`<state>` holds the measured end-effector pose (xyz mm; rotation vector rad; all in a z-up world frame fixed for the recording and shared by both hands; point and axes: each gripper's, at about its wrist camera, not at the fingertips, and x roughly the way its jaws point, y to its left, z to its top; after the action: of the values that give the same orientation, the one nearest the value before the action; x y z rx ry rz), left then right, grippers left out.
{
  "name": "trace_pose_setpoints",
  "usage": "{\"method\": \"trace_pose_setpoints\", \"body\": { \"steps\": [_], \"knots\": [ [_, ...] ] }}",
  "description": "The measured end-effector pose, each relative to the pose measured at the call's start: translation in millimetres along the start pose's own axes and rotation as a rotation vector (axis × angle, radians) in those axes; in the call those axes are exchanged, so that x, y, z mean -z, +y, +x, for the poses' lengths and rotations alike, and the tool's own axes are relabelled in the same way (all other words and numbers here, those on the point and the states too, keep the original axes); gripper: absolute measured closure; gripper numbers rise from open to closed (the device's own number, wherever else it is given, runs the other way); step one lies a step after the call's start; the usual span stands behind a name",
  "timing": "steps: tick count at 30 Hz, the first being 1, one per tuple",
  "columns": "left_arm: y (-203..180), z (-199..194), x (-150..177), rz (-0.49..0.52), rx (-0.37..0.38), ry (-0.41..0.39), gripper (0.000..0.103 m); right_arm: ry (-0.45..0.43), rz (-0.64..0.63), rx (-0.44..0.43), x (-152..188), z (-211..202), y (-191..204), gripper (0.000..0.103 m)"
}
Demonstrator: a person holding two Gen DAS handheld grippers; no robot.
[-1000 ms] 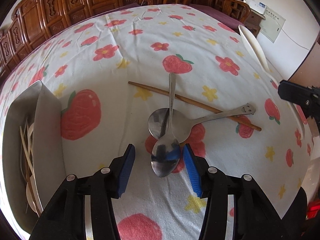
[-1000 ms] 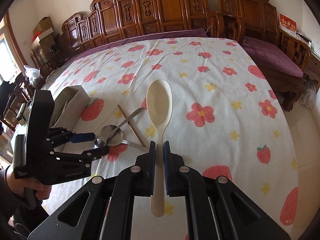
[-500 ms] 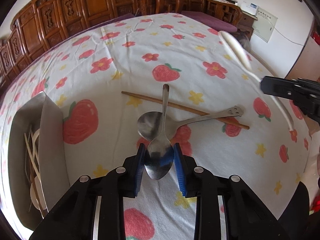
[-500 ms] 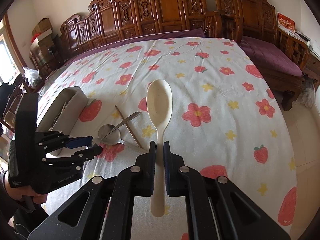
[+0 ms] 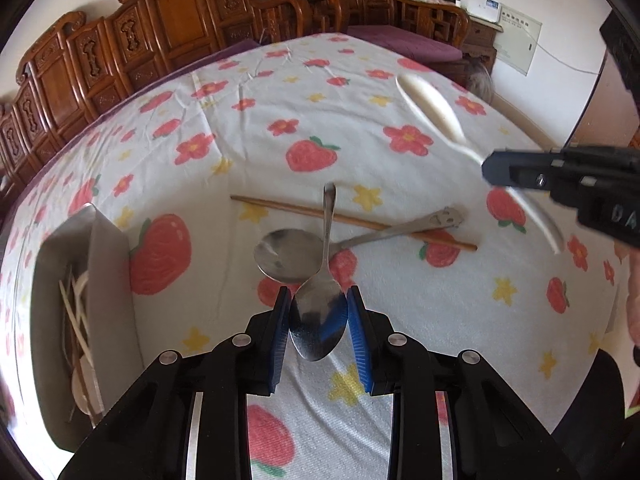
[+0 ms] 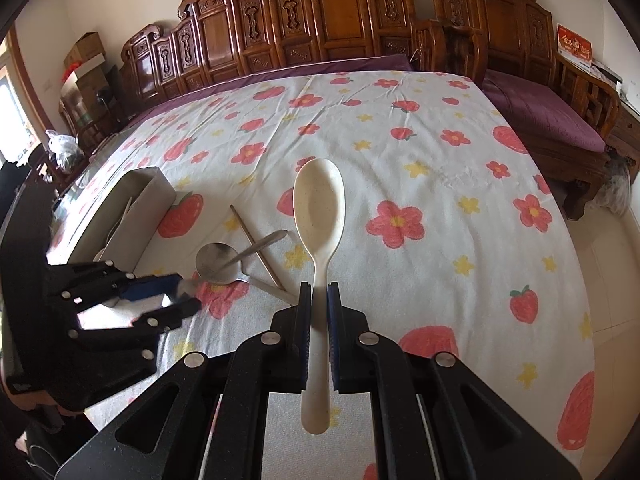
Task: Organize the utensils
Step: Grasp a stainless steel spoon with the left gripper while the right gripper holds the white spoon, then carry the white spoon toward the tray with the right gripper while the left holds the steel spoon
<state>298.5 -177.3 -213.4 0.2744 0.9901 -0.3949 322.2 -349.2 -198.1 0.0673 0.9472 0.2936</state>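
Note:
My left gripper (image 5: pixel 319 300) is shut on the bowl of a metal spoon (image 5: pixel 320 304), held just above the cloth with its handle pointing away. A second metal spoon (image 5: pixel 289 255) with a smiley handle end and a wooden chopstick (image 5: pixel 352 222) lie crossed on the cloth just beyond. My right gripper (image 6: pixel 319 292) is shut on the handle of a cream plastic spoon (image 6: pixel 319 204), held in the air; it also shows in the left wrist view (image 5: pixel 428 108). The left gripper shows in the right wrist view (image 6: pixel 176 292).
A grey utensil box (image 5: pixel 104 280) stands at the left, holding chopsticks and a pale spoon; it also shows in the right wrist view (image 6: pixel 148 200). The table has a strawberry-and-flower cloth (image 6: pixel 400 152). Carved wooden chairs (image 6: pixel 320 20) line the far side.
My left gripper closed on the metal spoon's bowl and lifted it off the other spoon. My right gripper moved left and nearer with the cream spoon.

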Motion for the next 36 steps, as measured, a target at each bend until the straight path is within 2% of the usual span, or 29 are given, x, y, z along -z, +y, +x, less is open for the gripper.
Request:
{"method": "trace_pose_setpoints", "body": {
  "steps": [24, 29, 36],
  "knots": [
    [23, -58, -30, 0.008, -0.045, -0.115, 0.076, 0.015, -0.024, -0.010, 3, 4, 13, 0.093],
    [42, -78, -30, -0.016, -0.066, -0.141, 0.076, -0.003, -0.051, -0.031, -3, -2, 32, 0.093],
    [80, -103, -13, -0.074, -0.108, -0.160, 0.076, -0.012, -0.084, -0.070, -10, -6, 68, 0.093]
  ]
}}
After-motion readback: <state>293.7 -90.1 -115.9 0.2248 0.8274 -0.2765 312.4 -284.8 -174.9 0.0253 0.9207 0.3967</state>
